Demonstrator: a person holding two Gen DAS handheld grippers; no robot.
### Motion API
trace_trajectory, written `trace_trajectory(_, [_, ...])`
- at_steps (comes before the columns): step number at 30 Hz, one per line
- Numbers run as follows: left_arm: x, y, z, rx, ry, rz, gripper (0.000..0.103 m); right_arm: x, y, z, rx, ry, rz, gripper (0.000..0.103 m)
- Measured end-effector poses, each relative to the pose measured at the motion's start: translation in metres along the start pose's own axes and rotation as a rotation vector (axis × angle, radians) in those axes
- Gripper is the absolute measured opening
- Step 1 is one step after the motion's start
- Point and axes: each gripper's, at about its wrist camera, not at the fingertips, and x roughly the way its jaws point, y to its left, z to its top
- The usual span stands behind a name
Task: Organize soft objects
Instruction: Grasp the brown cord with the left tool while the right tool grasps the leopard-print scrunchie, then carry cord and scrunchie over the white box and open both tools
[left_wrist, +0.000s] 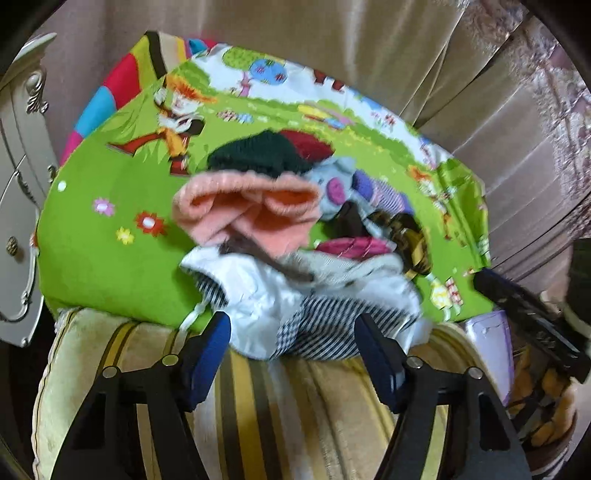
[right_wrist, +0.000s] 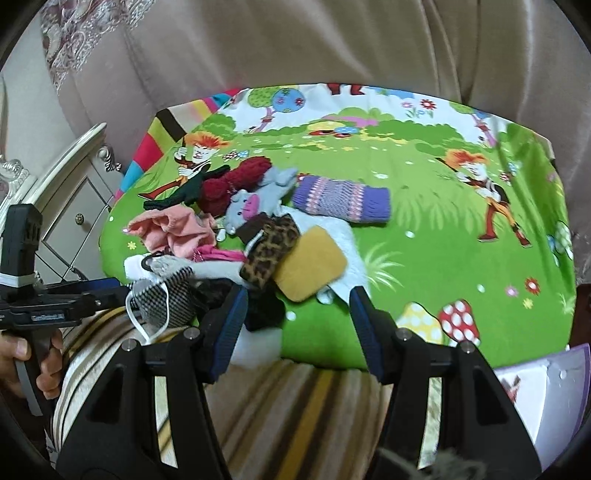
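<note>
Several soft things heaped on my green cartoon sheet (right_wrist: 424, 221): pink fleece (left_wrist: 243, 210), grey plush pig (right_wrist: 247, 206), purple knit (right_wrist: 341, 198), leopard pouch (right_wrist: 267, 254). My left tongs (left_wrist: 293, 350) spread, empty; right tongs (right_wrist: 295, 325) spread, empty.

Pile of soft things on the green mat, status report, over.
Left gripper and right gripper open, empty. Pile unsorted; purple knit piece lies apart. Nothing blocking.

Both claws (left_wrist: 293, 354) (right_wrist: 295, 325) agape (empty, tilted downward)
</note>
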Motion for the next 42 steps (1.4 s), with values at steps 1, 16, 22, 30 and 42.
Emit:
trace_trajectory(1, [-0.001,-0.001,0.003,0.002,-0.006,-0.017,0.07,0.005,0.002,0.003,0.0,0.005,0.002,0.061])
trace_trajectory(16, [0.051,0.017,0.033,-0.222,0.113,-0.161,0.051,0.067,0.027,0.03,-0.05,0.072,0.007,0.059])
trace_trajectory(22, [0.062,0.017,0.037,-0.218,0.122,-0.151,0.026,0.082,0.023,0.031,-0.038,0.095,0.001,0.021])
trace_trajectory(30, [0.043,0.019,0.032,-0.22,0.04,-0.187,0.014,0.06,0.02,0.028,-0.017,0.011,0.012,0.012])
trace_trajectory(42, [0.0,0.016,0.026,-0.227,-0.14,-0.279,0.013,0.006,0.002,0.019,0.065,-0.117,0.01,0.012])
